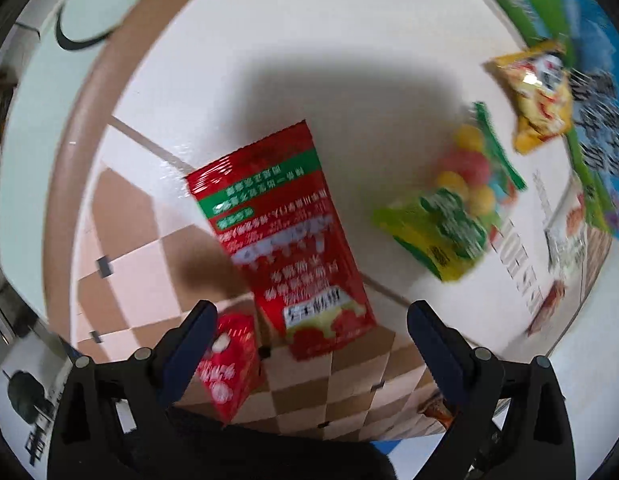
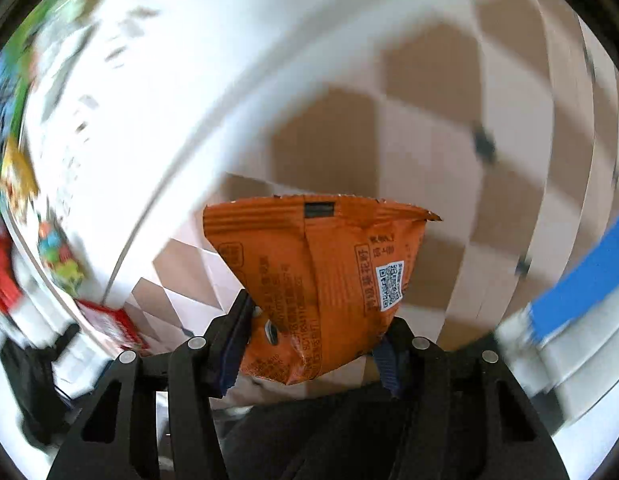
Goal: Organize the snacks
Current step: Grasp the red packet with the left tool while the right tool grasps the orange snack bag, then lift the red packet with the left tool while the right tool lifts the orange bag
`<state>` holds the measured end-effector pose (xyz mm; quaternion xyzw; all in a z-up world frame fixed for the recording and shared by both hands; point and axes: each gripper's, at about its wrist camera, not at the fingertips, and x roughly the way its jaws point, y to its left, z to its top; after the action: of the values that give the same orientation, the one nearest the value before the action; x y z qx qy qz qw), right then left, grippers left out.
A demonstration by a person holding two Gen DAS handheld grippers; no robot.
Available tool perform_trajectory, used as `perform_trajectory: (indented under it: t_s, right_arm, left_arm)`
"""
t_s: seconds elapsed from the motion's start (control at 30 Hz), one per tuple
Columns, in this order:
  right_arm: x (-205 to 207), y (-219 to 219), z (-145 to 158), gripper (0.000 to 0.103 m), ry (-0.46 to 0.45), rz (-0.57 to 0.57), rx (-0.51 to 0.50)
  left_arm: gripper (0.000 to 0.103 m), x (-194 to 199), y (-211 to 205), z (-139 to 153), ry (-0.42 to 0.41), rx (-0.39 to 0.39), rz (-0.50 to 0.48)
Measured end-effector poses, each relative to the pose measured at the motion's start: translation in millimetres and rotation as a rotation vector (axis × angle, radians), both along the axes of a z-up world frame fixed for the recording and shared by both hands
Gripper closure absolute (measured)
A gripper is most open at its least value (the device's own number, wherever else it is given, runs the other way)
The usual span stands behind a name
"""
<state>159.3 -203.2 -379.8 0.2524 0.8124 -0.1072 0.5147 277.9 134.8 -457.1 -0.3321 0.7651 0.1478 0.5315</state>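
In the left wrist view, my left gripper (image 1: 309,340) is open and empty above a large red snack packet (image 1: 281,232) that lies on the white table, its near end over the checkered cardboard box (image 1: 349,384). A small red packet (image 1: 229,368) stands in the box by the left finger. A green bag of coloured candies (image 1: 453,204) and a yellow packet (image 1: 537,96) lie to the right. In the right wrist view, my right gripper (image 2: 313,332) is shut on an orange snack packet (image 2: 321,288), held above the checkered box (image 2: 429,128).
The round table has a brown rim (image 1: 85,100). Printed leaflets (image 1: 557,240) and a blue-green poster (image 1: 589,60) lie along its right side. A blue strip (image 2: 581,280) runs at the right of the right wrist view. Both views are motion-blurred.
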Motion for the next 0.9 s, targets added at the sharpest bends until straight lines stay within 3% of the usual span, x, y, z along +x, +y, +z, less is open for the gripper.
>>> perform_trajectory:
  t_s: [0.17, 0.3, 0.43, 0.6, 0.77, 0.9]
  right_arm:
    - [22.5, 35.1, 7.8, 0.046, -0.041, 0.131, -0.045]
    - [27.2, 51.7, 6.5, 0.046, -0.041, 0.189, -0.051]
    - [31.5, 59.2, 2.9, 0.046, -0.036, 0.222, -0.056]
    - [32.8, 66.3, 2.5, 0.046, -0.036, 0.247, -0.059]
    - [38.7, 91.7, 0.6, 0.046, -0.045, 0.330, -0.066]
    - [47.6, 110.5, -0.4, 0.046, -0.055, 0.448, -0.070]
  left_arm:
    - [0.009, 2.1, 4.4, -10.7, 0.020, 0.053, 0.033]
    - [0.025, 11.2, -6.6, -5.4, 0.006, 0.148, -0.064]
    - [0.040, 15.3, -26.6, 0.0, -0.026, 0.204, -0.207]
    - [0.042, 22.9, -63.0, 2.5, -0.066, 0.239, -0.404]
    - [0.042, 34.6, -122.8, 5.0, -0.134, 0.308, -0.734]
    - [0.041, 38.3, -141.5, 3.4, -0.142, 0.314, -0.828]
